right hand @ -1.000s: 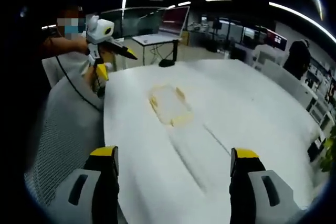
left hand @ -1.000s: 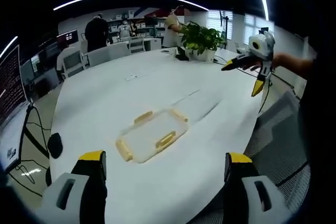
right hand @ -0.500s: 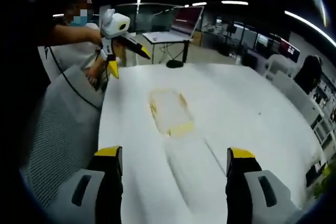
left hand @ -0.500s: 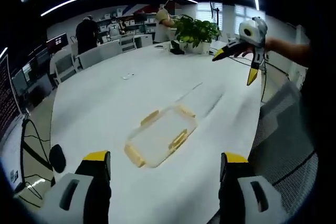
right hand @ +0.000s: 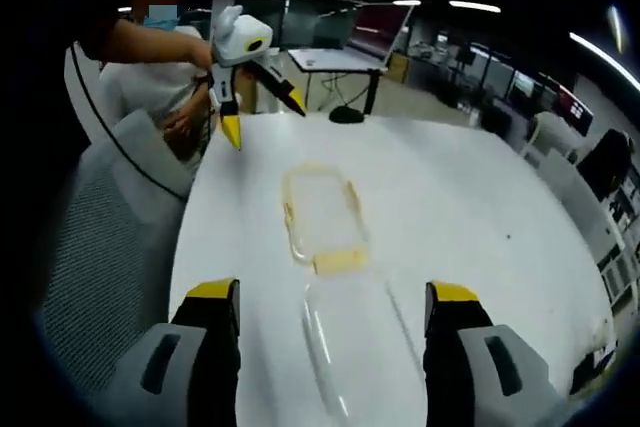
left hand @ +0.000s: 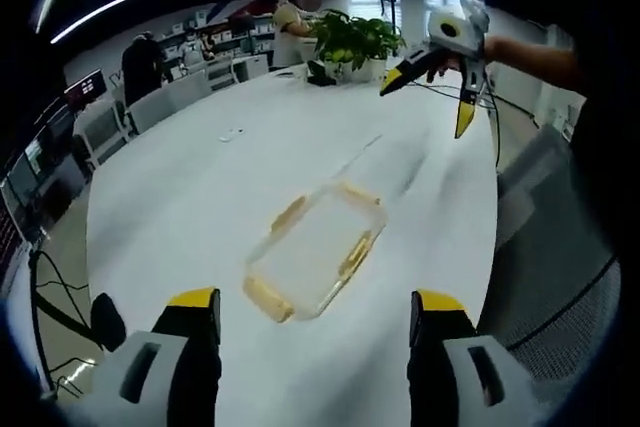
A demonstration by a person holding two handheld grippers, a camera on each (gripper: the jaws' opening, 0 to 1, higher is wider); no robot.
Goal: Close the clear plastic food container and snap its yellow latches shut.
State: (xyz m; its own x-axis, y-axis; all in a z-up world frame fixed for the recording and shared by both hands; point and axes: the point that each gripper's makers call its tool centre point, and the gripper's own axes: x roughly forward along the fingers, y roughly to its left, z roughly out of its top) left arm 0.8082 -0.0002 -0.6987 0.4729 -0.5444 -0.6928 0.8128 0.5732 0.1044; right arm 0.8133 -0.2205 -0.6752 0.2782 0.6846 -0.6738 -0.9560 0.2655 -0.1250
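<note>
Clear container (left hand: 318, 250) on white table (left hand: 180, 197): light, slippery, rigid; press yellow latches (left hand: 356, 255) at rim. Left gripper (left hand: 312, 322), right gripper (right hand: 330, 312) both spread, empty.

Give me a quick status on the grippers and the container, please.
Left gripper and right gripper open, empty, above the white table. Clear container flat on it, untouched. Nothing in the way.

White table (left hand: 200, 187), potted plant (left hand: 352, 39)

Container (left hand: 315, 252): clear, glossy plastic with opaque yellow plastic latches (left hand: 356, 255). Table (left hand: 200, 197): smooth, matt white. Chair (right hand: 95, 277): grey mesh cloth.
</note>
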